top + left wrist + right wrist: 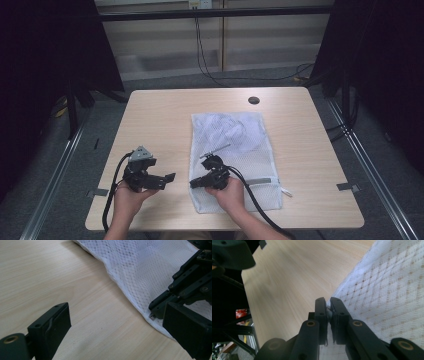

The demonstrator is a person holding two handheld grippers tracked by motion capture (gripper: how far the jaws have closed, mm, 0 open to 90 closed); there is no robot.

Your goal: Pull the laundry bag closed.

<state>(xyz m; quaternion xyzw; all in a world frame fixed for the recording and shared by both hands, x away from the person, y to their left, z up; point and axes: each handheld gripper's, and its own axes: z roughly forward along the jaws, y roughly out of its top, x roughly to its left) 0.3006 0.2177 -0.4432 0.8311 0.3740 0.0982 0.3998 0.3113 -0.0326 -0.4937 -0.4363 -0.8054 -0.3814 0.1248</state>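
- The desk (165, 115) is light wood with round corners. It has a small black round spot (253, 100) near the far edge.
- Grey floor lies around the desk. Dark curtains hang on both sides, and black cables (210, 65) run down the pale wall at the back.
- A white mesh laundry bag (235, 145) lies flat on the desk, a bit right of the middle. Something white is bunched up inside its far end.
- The left tool (170, 177) is held over bare wood, just left of the bag. Its jaws are wide apart and hold nothing.
- The right tool (193, 184) is at the bag's left edge, near the person's end. Its jaws are pressed together on a small metal bit (151, 316) at the bag's edge. It looks like a zip pull, but it is too small to be sure.
- The person's hands cover the backs of both tools.
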